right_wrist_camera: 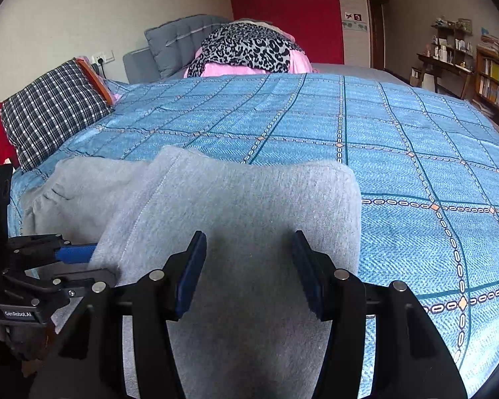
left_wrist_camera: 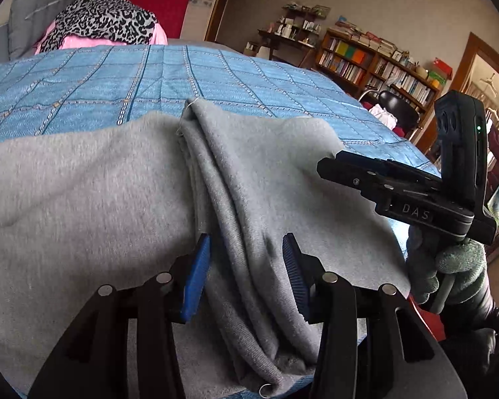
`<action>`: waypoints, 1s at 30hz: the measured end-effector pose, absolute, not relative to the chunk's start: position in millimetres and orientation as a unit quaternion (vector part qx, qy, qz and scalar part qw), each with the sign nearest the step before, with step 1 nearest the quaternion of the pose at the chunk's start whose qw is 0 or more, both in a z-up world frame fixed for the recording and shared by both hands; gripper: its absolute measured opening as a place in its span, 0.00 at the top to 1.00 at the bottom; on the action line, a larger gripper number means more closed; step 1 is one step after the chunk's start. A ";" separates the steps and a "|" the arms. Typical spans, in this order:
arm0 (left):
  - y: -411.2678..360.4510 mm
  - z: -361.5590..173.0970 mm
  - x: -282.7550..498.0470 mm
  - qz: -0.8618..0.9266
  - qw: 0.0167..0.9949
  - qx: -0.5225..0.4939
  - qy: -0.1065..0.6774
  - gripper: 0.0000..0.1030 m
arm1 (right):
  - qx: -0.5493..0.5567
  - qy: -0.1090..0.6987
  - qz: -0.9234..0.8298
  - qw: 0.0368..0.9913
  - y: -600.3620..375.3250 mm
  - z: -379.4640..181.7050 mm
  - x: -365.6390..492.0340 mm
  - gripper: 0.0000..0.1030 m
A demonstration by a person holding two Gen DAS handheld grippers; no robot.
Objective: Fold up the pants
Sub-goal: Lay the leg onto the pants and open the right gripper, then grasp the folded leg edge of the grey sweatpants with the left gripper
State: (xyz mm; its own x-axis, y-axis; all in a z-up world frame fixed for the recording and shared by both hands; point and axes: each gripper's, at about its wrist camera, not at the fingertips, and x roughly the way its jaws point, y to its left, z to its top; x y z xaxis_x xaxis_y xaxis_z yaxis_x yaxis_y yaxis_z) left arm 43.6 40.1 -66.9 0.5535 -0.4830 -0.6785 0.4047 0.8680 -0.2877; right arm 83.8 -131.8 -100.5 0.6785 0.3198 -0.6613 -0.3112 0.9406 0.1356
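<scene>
Grey sweatpants (left_wrist_camera: 83,199) lie across the near part of the blue checked bedspread (left_wrist_camera: 116,76). My left gripper (left_wrist_camera: 246,276) is open. A bunched ridge of the grey fabric runs between its blue pads (left_wrist_camera: 196,276), and the pads do not press it. My right gripper (right_wrist_camera: 249,269) is open over a flat folded part of the pants (right_wrist_camera: 243,199), with nothing pinched. In the left wrist view the right gripper (left_wrist_camera: 326,166), held by a gloved hand (left_wrist_camera: 455,266), sits at the pants' right edge. The right wrist view shows the left gripper (right_wrist_camera: 96,264) at the pants' left edge.
A leopard-print and pink pile (right_wrist_camera: 249,50) sits at the far end of the bed by a grey headboard cushion (right_wrist_camera: 179,40). A plaid pillow (right_wrist_camera: 50,109) lies at the left. A bookshelf (left_wrist_camera: 376,63) and a black chair (left_wrist_camera: 396,106) stand beyond the bed's right side.
</scene>
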 end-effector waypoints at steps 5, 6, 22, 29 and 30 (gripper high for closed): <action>43.7 -75.0 42.9 -0.252 0.885 -0.053 0.389 0.57 | -0.028 0.368 0.160 0.916 -120.7 -117.8 91.7 0.42; 43.0 -75.8 42.3 -0.251 0.886 -0.051 0.386 0.57 | -0.037 0.364 0.158 0.917 -118.5 -119.6 90.7 0.41; 71.5 -68.2 30.0 -0.205 0.904 -0.056 0.371 0.34 | -0.089 0.337 0.177 0.921 -79.1 -110.5 73.0 0.35; 113.1 -64.5 23.0 -0.129 0.922 -0.069 0.358 0.32 | -0.085 0.340 0.207 0.913 -57.9 -110.6 76.7 0.35; 119.5 -64.3 22.4 -0.121 0.924 -0.074 0.357 0.32 | -0.085 0.341 0.209 0.913 -55.6 -111.2 77.4 0.35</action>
State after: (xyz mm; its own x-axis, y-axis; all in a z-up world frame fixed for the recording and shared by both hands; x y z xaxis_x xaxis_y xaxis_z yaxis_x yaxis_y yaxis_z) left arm 22.4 119.5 -64.3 0.7167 -0.2755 -0.6406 0.1697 0.9599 -0.2230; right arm 77.4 -55.6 -111.2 0.6807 0.3237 -0.6572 -0.4395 0.8982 -0.0127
